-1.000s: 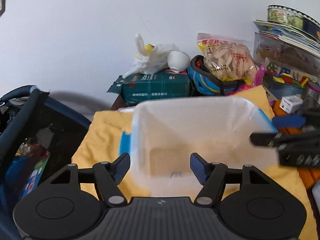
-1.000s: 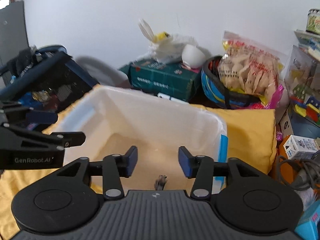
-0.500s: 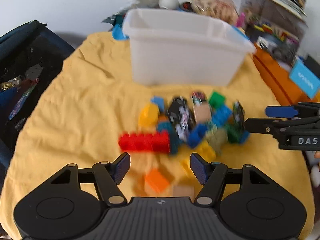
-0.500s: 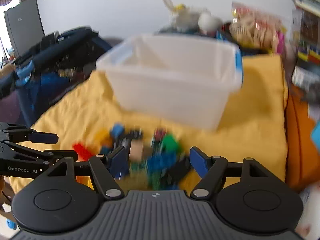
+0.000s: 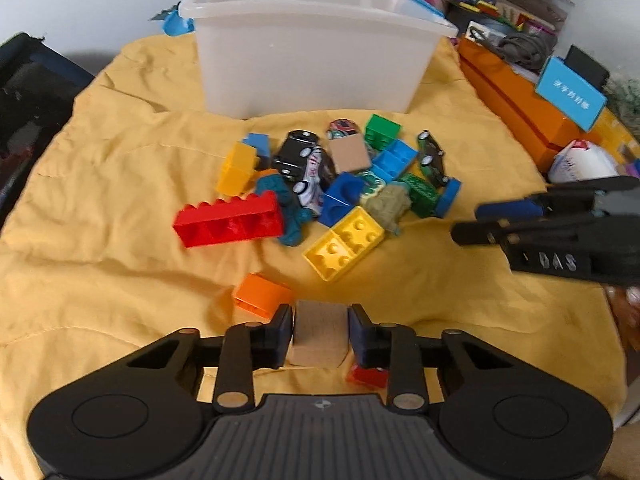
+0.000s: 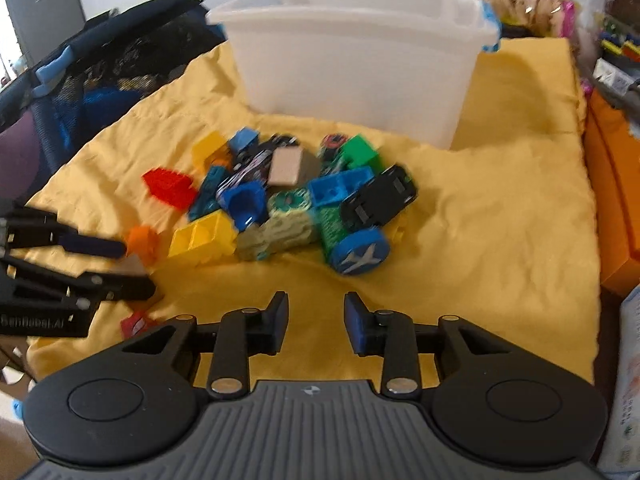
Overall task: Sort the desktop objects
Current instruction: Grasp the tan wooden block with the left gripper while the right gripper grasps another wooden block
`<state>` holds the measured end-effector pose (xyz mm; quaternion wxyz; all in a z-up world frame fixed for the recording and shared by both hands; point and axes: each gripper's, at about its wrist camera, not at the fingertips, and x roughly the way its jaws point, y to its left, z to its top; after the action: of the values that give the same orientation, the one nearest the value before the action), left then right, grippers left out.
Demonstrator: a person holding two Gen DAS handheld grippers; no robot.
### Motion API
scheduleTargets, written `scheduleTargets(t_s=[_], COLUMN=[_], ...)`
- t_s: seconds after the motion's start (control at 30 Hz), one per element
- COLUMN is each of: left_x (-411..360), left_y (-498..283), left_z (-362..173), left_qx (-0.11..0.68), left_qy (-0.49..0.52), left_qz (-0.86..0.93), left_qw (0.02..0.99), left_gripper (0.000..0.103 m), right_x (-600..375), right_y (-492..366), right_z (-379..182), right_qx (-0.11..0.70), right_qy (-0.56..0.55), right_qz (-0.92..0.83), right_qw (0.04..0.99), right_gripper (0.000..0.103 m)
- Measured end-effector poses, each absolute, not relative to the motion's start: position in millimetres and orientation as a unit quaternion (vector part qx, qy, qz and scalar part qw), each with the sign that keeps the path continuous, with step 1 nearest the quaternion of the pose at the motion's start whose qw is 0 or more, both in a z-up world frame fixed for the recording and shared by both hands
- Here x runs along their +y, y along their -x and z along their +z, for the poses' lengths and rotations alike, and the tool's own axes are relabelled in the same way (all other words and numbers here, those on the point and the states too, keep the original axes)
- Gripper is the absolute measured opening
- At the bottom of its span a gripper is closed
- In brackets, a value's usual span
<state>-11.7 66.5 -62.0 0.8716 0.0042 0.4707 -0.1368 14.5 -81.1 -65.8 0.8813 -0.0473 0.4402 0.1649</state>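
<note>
The right gripper's (image 5: 476,224) side reads "DAS" in pale letters in the left wrist view; the left gripper's (image 6: 132,268) side carries "GenRobot.AI", the first letters blurred, in the right wrist view. A blue card (image 5: 570,94) leaning on the orange box (image 5: 516,96) off to the right bears white characters too small to read.

The left gripper (image 5: 320,332) has a tan wooden block (image 5: 318,334) between its fingers, both blue pads touching the block's sides, so it is pinching the block, low over the yellow cloth (image 5: 100,208). Just ahead and left of its fingertips lies an orange brick (image 5: 260,294); a small red piece (image 5: 366,376) lies under its right finger.

The right gripper (image 6: 316,316) is spread, nothing between its pads, only bare cloth (image 6: 500,220) beneath. Ahead of it lies the toy pile: a yellow double brick (image 6: 204,238), a blue round block with a plane symbol (image 6: 360,258), a black toy car (image 6: 378,200), a second tan block (image 6: 286,166) and a green brick (image 6: 358,152). In the left wrist view the pile lies ahead of the left gripper, its long red brick (image 5: 230,220) and the yellow double brick (image 5: 344,248) nearest.

Beyond the pile, straight ahead of both grippers, stands the white plastic bin (image 5: 316,44), upright on the cloth, well apart from either one
</note>
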Motion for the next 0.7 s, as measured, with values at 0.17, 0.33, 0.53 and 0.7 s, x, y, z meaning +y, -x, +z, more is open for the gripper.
scheduleTargets(t_s=[0.17, 0.33, 0.53, 0.7], left_x=[73, 77, 78, 82], left_y=[13, 15, 19, 25], left_z=[-63, -64, -63, -61], left_qx=[0.477, 0.480, 0.479, 0.475], left_qy=[0.018, 0.026, 0.021, 0.021], left_qz=[-0.146, -0.148, -0.147, -0.148], left_qw=[0.867, 0.864, 0.865, 0.867], left_gripper=[0.034, 0.034, 0.037, 0.039], right_x=[-87, -71, -39, -32], right_y=[-22, -30, -64, -95], right_z=[-60, -54, -49, -67], right_qx=[0.423, 0.405, 0.370, 0.407], right_qy=[0.045, 0.052, 0.083, 0.074], right_qz=[0.156, 0.197, 0.195, 0.182], right_qw=[0.892, 0.891, 0.904, 0.892], right_gripper=[0.037, 0.036, 0.041, 0.041])
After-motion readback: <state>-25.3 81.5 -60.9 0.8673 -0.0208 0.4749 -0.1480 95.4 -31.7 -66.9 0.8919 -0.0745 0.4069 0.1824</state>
